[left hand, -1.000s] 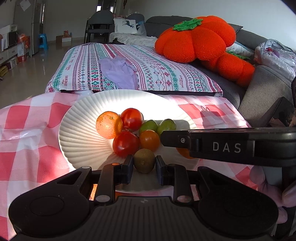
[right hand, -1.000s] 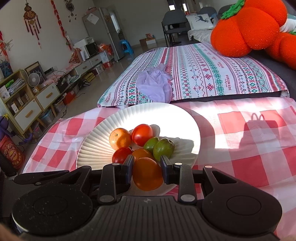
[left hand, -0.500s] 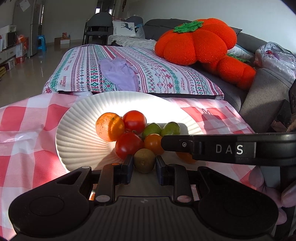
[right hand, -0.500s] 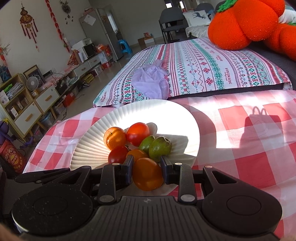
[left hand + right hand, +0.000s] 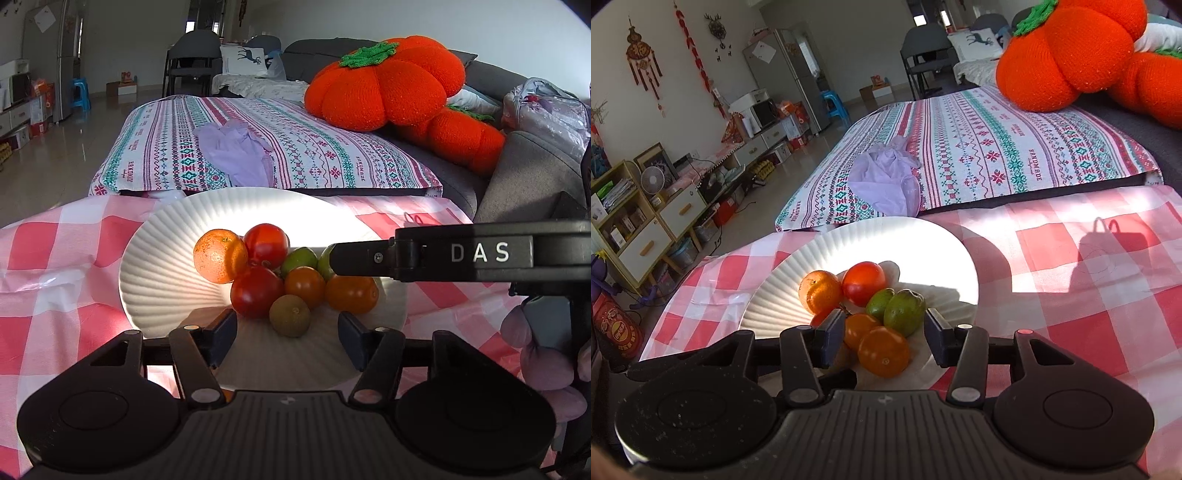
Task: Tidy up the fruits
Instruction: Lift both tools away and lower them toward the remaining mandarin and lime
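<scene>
A white ribbed plate (image 5: 162, 266) on the red-checked cloth holds a cluster of fruit: a tangerine (image 5: 220, 255), two red tomatoes (image 5: 266, 242), two green fruits (image 5: 299, 258), orange tomatoes (image 5: 304, 287) and a brown kiwi (image 5: 290, 315). My left gripper (image 5: 287, 334) is open, jaws either side of the kiwi, not touching it. My right gripper (image 5: 882, 338) is open over the plate's near edge (image 5: 945, 295); an orange tomato (image 5: 883, 356) lies on the plate between its jaws. The right gripper's arm (image 5: 461, 253) crosses the left wrist view.
A patterned cushion (image 5: 295, 155) with a lilac cloth (image 5: 236, 155) lies behind the table. Orange pumpkin pillows (image 5: 388, 85) sit on the grey sofa at the right. Shelves and a fridge (image 5: 790, 74) stand far left.
Both grippers have opened. The left let go of the kiwi and the right let go of the orange tomato; both fruits now rest on the plate.
</scene>
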Demonstrator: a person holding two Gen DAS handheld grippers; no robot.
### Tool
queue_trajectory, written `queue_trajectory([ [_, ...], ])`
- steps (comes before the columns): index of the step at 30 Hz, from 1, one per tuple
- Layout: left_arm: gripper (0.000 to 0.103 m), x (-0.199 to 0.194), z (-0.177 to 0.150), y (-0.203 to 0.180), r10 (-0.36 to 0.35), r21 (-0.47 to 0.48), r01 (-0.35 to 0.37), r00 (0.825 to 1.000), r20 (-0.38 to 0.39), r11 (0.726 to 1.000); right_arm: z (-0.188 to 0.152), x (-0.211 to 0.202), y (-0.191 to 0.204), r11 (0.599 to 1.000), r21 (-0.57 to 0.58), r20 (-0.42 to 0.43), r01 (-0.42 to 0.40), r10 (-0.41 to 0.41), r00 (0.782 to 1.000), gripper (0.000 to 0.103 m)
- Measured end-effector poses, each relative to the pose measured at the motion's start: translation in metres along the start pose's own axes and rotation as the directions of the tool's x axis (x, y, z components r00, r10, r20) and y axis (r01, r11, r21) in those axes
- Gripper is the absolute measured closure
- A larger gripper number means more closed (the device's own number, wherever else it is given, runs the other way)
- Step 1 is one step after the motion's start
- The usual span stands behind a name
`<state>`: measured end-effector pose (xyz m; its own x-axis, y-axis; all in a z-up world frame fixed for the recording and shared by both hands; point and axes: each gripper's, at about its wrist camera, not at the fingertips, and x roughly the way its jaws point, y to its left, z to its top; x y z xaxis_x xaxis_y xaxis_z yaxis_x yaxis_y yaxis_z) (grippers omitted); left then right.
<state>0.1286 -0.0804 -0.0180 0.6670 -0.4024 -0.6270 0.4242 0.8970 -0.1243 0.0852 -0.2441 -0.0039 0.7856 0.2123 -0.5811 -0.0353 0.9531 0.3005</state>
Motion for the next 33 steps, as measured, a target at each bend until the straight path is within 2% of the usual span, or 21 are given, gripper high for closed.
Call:
queue_trajectory([
  [4,0.027,-0.009,-0.002,-0.001,0.020,0.012,-0.020,1.000,-0.001,1.000,0.000,-0.007,0.002,1.000,-0.023,-0.002,0.007,-0.007,1.000,0.045],
  [6,0.020,-0.016,-0.004,-0.001,0.025,0.014,-0.025,1.000,0.001,1.000,0.000,-0.011,0.003,0.999,-0.039,-0.003,0.014,-0.014,1.000,0.037],
  [15,0.003,-0.044,-0.011,-0.003,0.063,-0.003,-0.063,0.998,-0.001,0.998,-0.007,-0.029,0.006,0.998,-0.065,-0.016,0.016,-0.017,1.000,0.017],
  [18,0.003,-0.050,-0.017,-0.002,0.091,0.006,-0.091,0.996,-0.022,0.996,-0.008,-0.035,0.007,0.997,-0.080,-0.009,0.016,-0.017,1.000,0.010],
  [23,0.003,-0.059,-0.029,0.003,0.130,-0.015,-0.131,0.990,-0.056,0.991,-0.014,-0.041,0.007,0.995,-0.095,-0.007,0.016,-0.017,1.000,0.006],
  [27,0.003,-0.064,-0.039,0.005,0.143,-0.017,-0.144,0.988,-0.053,0.989,-0.018,-0.045,0.010,0.992,-0.122,0.000,0.022,-0.022,1.000,0.000],
  [33,0.003,-0.059,-0.054,0.011,0.185,-0.017,-0.186,0.981,-0.058,0.982,-0.032,-0.039,0.012,0.988,-0.157,-0.012,0.002,-0.004,1.000,0.000],
])
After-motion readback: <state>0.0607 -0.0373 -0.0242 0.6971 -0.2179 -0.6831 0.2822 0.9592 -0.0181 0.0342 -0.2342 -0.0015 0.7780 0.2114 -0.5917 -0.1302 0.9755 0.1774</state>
